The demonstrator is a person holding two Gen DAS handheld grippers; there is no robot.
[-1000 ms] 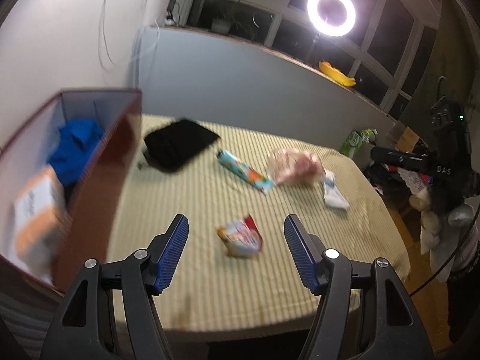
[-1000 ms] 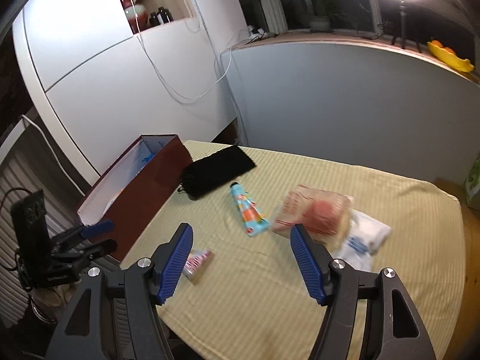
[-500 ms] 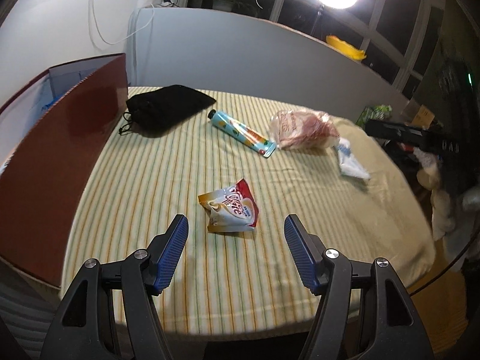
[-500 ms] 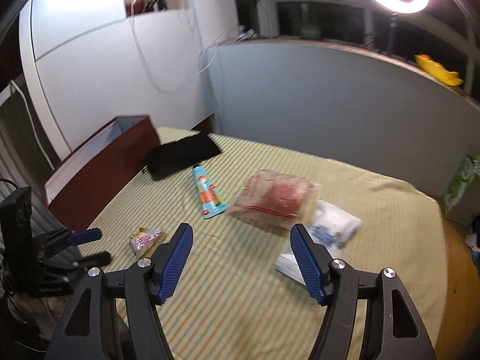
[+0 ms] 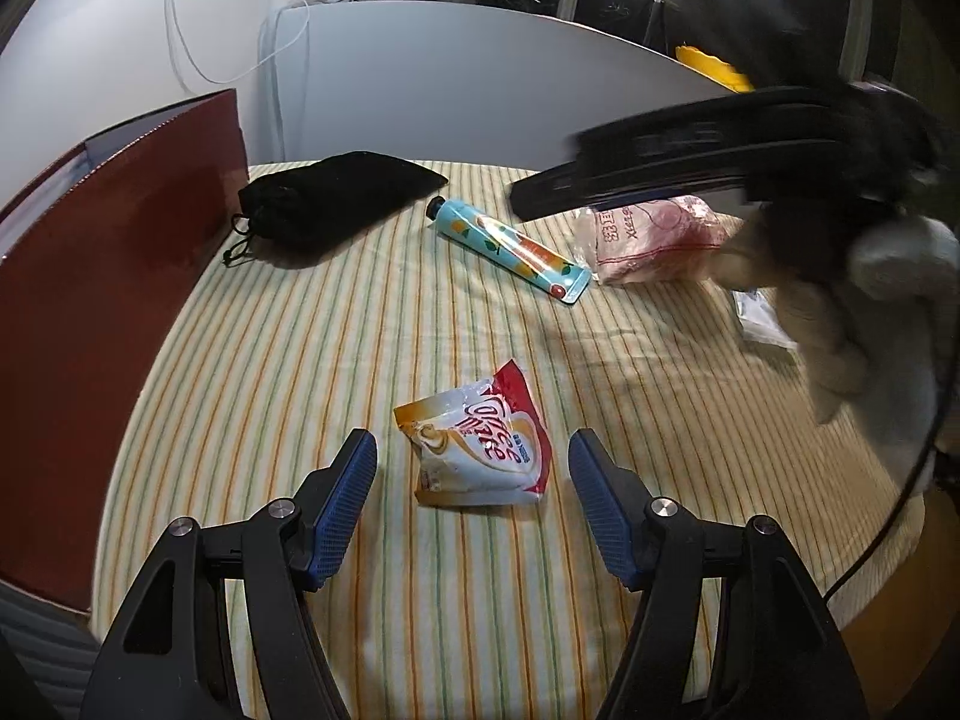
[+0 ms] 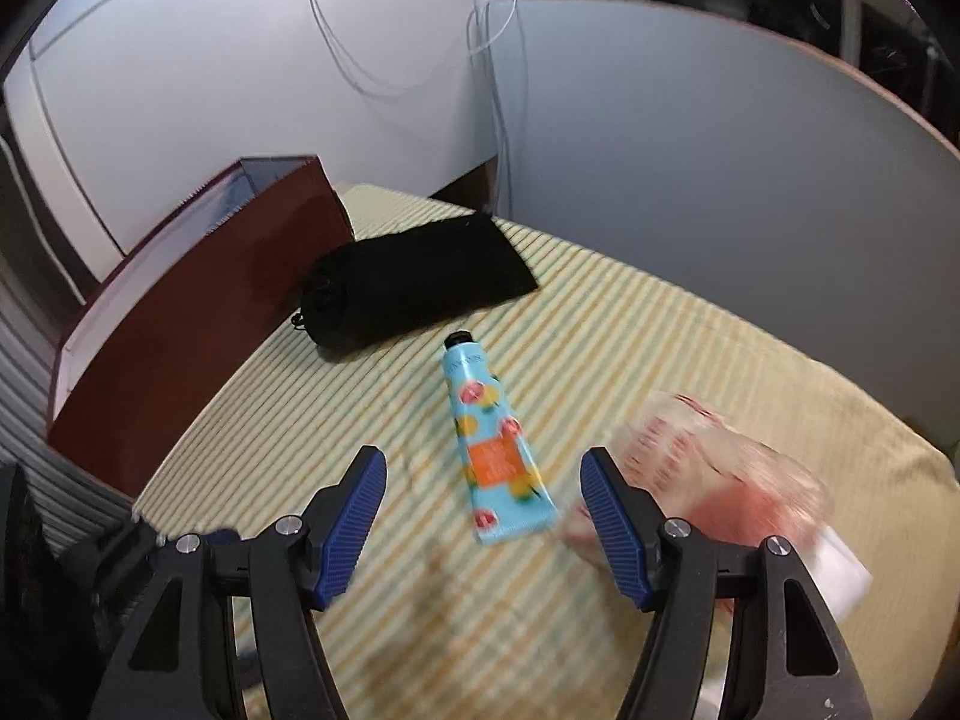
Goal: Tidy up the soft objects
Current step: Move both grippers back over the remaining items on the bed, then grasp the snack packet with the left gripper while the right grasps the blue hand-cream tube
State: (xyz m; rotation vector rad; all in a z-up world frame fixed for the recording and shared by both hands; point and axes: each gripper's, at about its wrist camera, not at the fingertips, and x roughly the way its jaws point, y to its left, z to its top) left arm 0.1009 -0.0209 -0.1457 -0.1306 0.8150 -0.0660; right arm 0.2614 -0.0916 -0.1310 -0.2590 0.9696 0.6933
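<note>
My left gripper is open, its blue pads either side of a red and white creamer sachet lying on the striped tablecloth. My right gripper is open just above a light blue tube. That tube also shows in the left wrist view. A black drawstring pouch lies behind it by the dark red box. A clear bag with pink contents lies right of the tube, blurred. The right gripper crosses the left wrist view as a dark blur.
The red box stands along the table's left edge. A white packet lies at the right behind the gloved hand. A grey partition backs the table. The table's front edge is close below both grippers.
Both grippers have moved down and forward over the table. The left one has closed in on the sachet, the right one has swung left to over the tube. Both stay open.
</note>
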